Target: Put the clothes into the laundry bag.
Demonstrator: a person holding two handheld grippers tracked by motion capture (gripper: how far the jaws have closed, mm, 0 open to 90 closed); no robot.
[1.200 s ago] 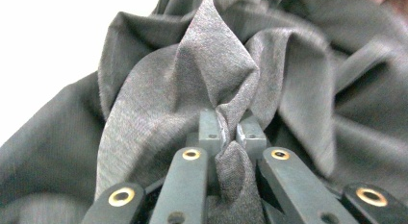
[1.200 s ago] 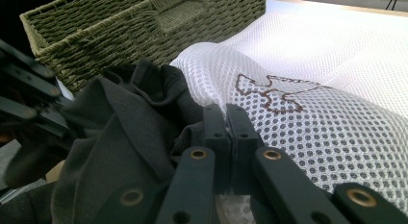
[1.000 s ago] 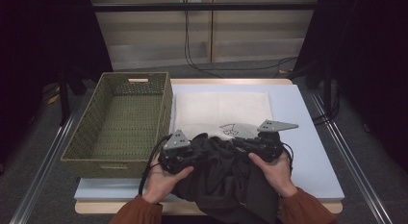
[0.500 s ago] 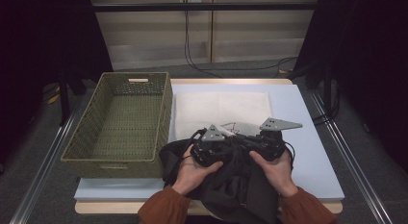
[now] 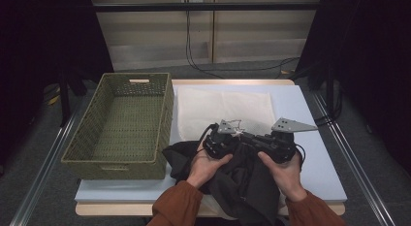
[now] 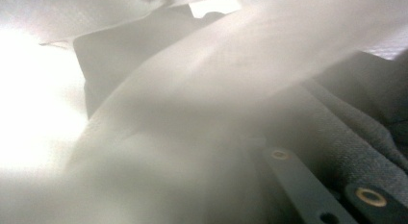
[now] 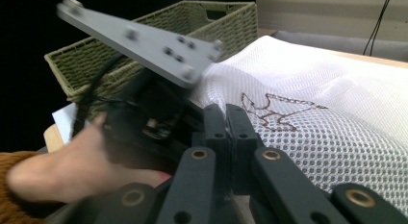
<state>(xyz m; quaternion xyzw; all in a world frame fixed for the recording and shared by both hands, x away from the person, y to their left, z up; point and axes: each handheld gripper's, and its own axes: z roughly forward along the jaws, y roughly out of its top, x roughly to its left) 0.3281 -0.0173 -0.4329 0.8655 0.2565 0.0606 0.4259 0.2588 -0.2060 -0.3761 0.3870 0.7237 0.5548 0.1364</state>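
Note:
A black garment (image 5: pixel 242 182) lies bunched at the table's front middle and hangs over the front edge. Both hands hold it close together. My left gripper (image 5: pixel 231 137) is shut on its upper edge; in the left gripper view dark cloth (image 6: pixel 356 137) and blurred white mesh (image 6: pixel 192 89) cover the jaws. My right gripper (image 5: pixel 252 138) is shut too, on the same edge as far as I can tell; its tips (image 7: pixel 226 119) point at a white mesh bag (image 7: pixel 308 104) with a brown stitched outline. The left gripper's grey plate (image 7: pixel 139 41) sits just left of them.
A green wicker basket (image 5: pixel 167 114) stands at the table's left, beside the white mesh bag (image 5: pixel 225 109). The pale blue table top (image 5: pixel 315 153) shows bare at the right. Cables trail on the floor behind the table.
The left hand has carried its gripper to the right, up against the right gripper, bunching the garment between them. Part of the garment stays behind at the left. The right hand has barely shifted.

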